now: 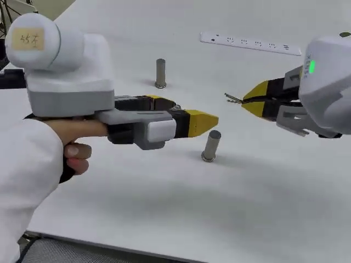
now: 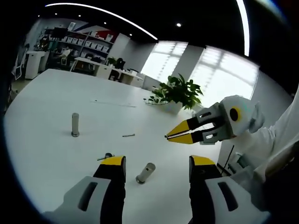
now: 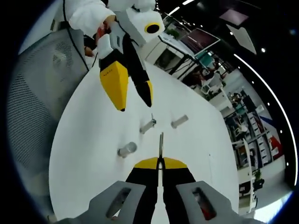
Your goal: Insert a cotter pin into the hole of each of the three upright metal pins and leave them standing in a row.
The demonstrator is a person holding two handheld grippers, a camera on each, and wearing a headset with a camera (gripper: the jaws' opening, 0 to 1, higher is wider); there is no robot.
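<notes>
Yellow R tongs [image 3: 160,161] pinch cotter pin [image 3: 161,143]; L tongs [image 2: 157,161] agape.

Head view: bright, even overhead light; white surface [image 1: 164,208] clean, slightly greyer toward near edge. Pin [image 1: 211,146] throws faint, soft shadow. Left hand-held gripper [image 1: 211,120] close to lens, housing slightly soft; right hand-held gripper [image 1: 244,102] housing blurred at frame edge, green lamp [image 1: 311,67] glowing. Left gripper view: windows [image 2: 219,79] blown out, ceiling strips [image 2: 107,16] arc with fisheye bend. Right gripper view: tilted, edges strongly curved, surface evenly lit, far room small and soft.
</notes>
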